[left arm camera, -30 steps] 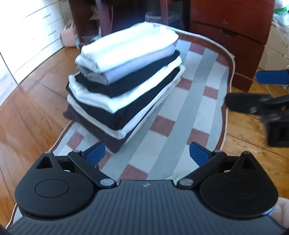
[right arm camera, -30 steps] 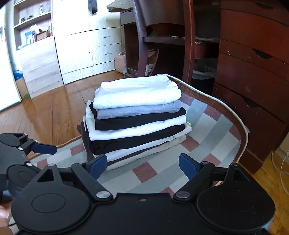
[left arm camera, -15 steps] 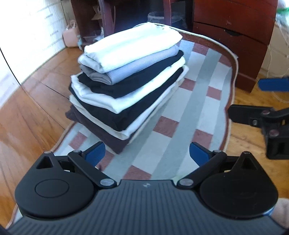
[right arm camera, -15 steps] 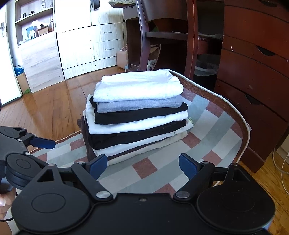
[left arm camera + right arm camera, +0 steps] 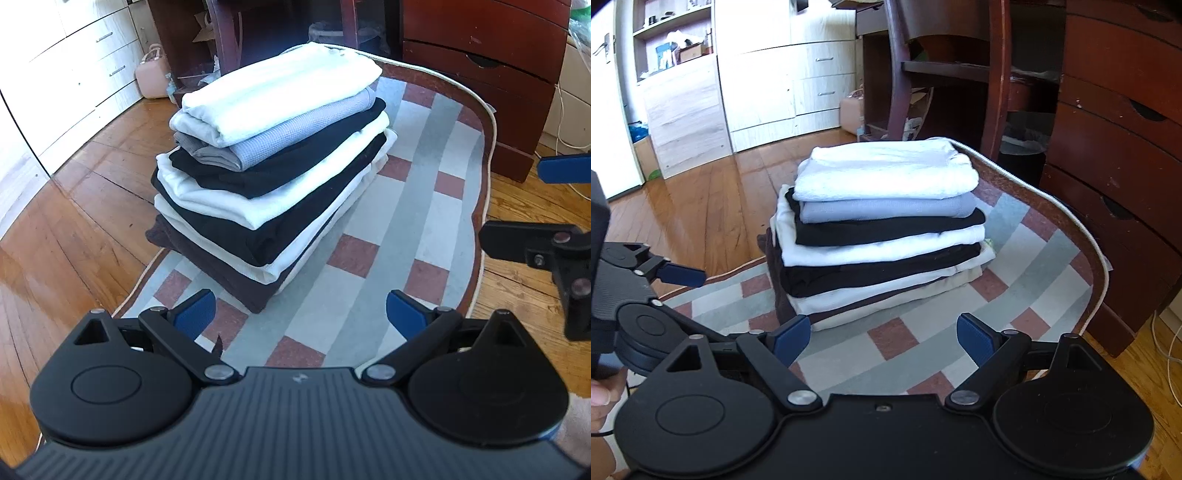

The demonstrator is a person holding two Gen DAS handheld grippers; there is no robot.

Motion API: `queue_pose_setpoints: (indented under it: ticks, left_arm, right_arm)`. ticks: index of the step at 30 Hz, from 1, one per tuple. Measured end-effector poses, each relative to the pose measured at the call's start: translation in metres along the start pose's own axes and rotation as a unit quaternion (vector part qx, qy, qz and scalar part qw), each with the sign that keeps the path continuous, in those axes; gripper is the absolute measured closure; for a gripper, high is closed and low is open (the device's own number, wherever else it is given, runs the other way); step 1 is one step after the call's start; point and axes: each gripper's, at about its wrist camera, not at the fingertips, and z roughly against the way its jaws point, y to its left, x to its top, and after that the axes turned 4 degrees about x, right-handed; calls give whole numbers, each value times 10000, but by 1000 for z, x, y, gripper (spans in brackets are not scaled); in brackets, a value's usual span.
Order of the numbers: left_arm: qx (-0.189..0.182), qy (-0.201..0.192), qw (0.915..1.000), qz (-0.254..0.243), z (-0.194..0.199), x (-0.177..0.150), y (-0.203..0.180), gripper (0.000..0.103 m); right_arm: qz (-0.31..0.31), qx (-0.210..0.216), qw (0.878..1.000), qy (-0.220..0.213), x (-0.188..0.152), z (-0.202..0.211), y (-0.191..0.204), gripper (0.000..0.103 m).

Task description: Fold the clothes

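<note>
We're looking at a neat stack of folded clothes sitting on the far-left part of the checked rug, white garment on top, dark ones below. No loose garment shows anywhere, so the folding looks done, or close to it. Our left gripper hangs wide apart and empty just near the stack; the right gripper is likewise spread, holding nothing. Around us: wooden floor, pale cabinets far left, a dark wooden dresser on the right.
</note>
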Motion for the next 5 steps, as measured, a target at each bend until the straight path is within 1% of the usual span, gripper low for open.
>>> queue_pose_setpoints:
  ticks: [5]
  left_arm:
    - [-77, 59, 9999, 121, -1, 0, 4, 3]
  right_arm:
    - [-6, -18, 10000, -32, 1, 1, -1, 14]
